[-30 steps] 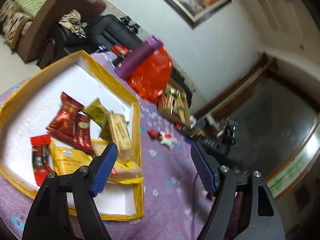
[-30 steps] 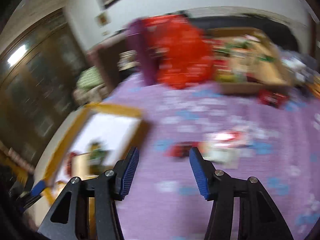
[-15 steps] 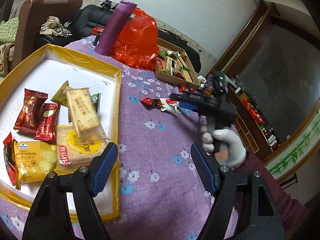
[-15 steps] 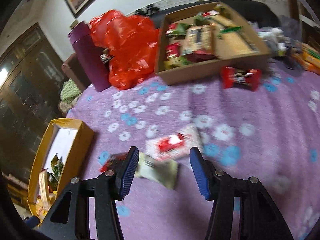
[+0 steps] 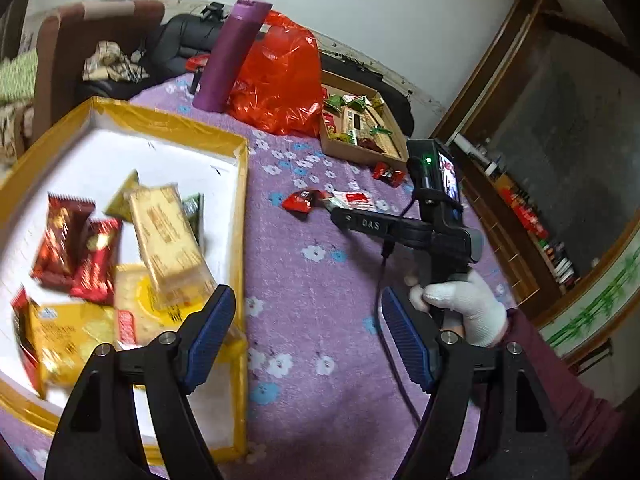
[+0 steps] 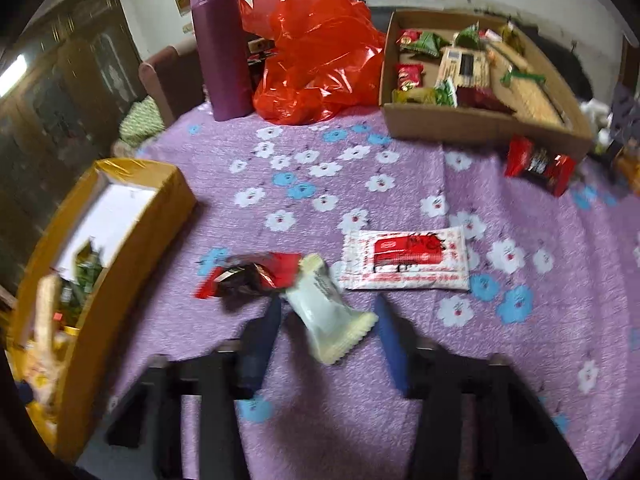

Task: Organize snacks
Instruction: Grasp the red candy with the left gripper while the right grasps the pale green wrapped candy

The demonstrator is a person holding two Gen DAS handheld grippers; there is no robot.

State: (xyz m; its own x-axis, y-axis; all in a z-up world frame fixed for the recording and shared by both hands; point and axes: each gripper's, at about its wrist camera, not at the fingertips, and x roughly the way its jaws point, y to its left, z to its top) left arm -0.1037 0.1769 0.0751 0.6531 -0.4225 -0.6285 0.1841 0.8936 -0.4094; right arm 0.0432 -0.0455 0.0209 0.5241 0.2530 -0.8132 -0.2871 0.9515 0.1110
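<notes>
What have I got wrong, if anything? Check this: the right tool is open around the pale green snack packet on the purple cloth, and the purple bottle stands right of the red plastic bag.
One thing is wrong: the purple bottle stands left of the red plastic bag, not right, as the right wrist view shows. The rest holds: the right tool is open around the pale green snack packet on the purple cloth.

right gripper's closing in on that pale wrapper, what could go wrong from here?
1. The pale wrapper overlaps the red-and-black wrapper, so the open right gripper may drag or pinch both.
2. The wrapper lies flat on the soft purple tablecloth; the fingers could snag the cloth.
3. The white-and-red packet sits close by and may get nudged.
</notes>
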